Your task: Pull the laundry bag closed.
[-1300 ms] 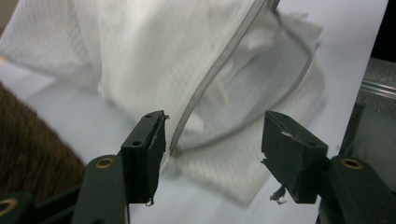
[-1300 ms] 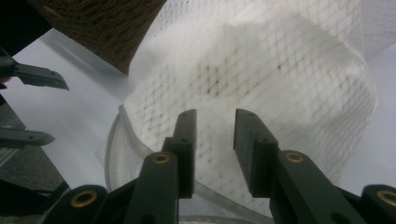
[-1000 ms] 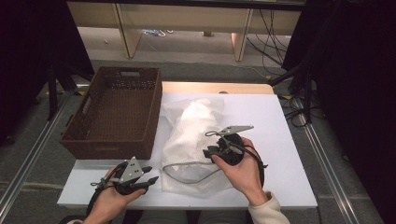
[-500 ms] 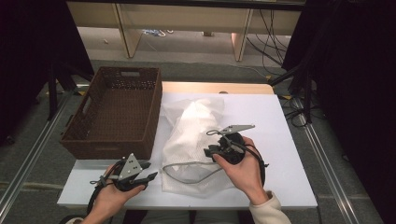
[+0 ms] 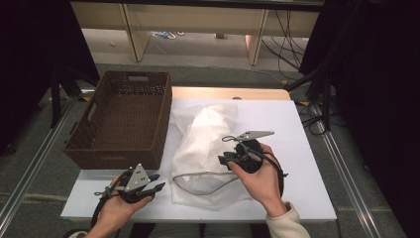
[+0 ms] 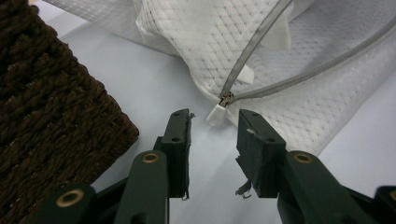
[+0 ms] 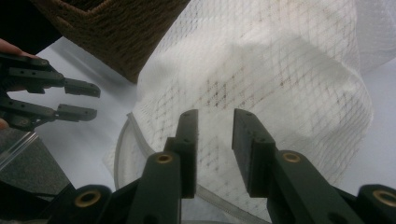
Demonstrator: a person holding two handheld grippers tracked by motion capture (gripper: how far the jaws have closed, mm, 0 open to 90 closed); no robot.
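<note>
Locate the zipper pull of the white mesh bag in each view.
High view: zipper pull at the mesh bag's near-left corner, right of the left gripper.
Left gripper view: upper centre, just ahead of the open jaws.
Right gripper view: can't make it out.
Shared landmark: brown wicker basket.

A white table stands on grey carpet; pale wooden furniture legs and loose cables lie beyond, dark curtains either side.

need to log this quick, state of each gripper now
left gripper: open, jaws just been closing, zipper pull between them, not gripped
right gripper: open, over mesh bag, holding nothing
</note>
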